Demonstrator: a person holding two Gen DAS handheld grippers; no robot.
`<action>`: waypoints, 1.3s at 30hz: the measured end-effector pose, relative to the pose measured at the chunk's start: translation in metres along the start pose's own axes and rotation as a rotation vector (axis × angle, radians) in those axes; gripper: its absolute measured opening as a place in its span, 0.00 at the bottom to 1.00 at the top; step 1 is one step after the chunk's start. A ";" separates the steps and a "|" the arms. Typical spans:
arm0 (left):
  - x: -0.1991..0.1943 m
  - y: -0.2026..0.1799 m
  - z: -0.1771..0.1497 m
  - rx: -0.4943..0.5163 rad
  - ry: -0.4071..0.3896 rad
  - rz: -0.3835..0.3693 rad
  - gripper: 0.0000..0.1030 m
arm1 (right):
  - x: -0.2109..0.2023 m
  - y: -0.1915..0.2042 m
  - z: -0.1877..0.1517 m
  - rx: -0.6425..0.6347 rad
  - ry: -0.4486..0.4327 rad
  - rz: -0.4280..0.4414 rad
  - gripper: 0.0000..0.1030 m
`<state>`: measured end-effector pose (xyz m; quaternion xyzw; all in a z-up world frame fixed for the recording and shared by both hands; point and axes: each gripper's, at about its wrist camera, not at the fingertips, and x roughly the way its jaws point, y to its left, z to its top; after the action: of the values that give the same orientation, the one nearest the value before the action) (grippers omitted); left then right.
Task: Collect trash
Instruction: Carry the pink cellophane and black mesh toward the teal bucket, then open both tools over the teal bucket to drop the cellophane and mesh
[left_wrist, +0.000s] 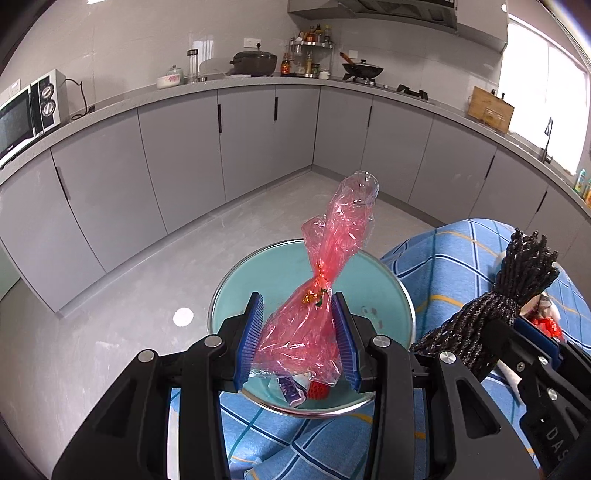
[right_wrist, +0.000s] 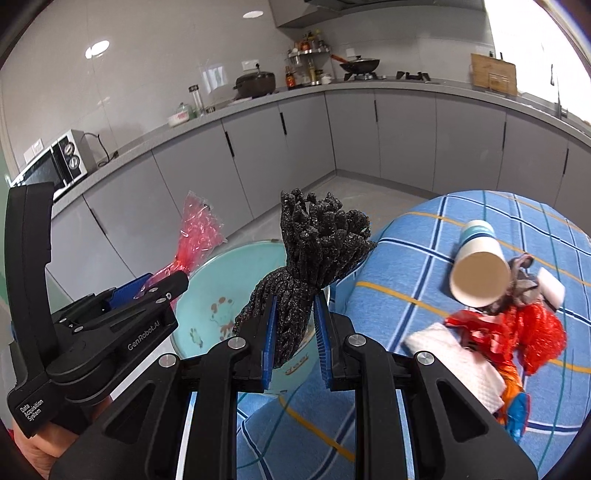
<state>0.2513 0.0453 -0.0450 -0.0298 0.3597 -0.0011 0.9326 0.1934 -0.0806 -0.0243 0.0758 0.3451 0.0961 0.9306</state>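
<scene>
Both grippers hang over the checked blue tablecloth (right_wrist: 424, 236), jaws closed on trash. Beneath them sits a pale green bowl (left_wrist: 258, 280) with a few scraps in its bottom. Over it the left gripper (left_wrist: 299, 336) pinches a crinkled pink plastic wrapper (left_wrist: 332, 236), which stands up tall between the blue pads. Just beside it, the right gripper (right_wrist: 293, 332) clamps a black fringed bundle (right_wrist: 317, 236). On the cloth to the right lie a tipped paper cup (right_wrist: 480, 269), white tissue (right_wrist: 461, 362) and red plastic scraps (right_wrist: 524, 328)
</scene>
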 end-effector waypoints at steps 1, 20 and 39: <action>0.003 0.002 -0.001 -0.003 0.006 0.005 0.37 | 0.004 0.001 0.000 -0.007 0.009 0.000 0.20; 0.050 0.011 -0.006 -0.031 0.095 0.025 0.38 | 0.062 0.008 0.002 -0.078 0.176 0.053 0.28; 0.061 0.002 -0.010 -0.001 0.123 0.038 0.50 | 0.036 -0.016 0.005 0.014 0.086 0.025 0.40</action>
<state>0.2900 0.0456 -0.0935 -0.0233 0.4168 0.0147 0.9086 0.2258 -0.0883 -0.0462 0.0826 0.3846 0.1085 0.9129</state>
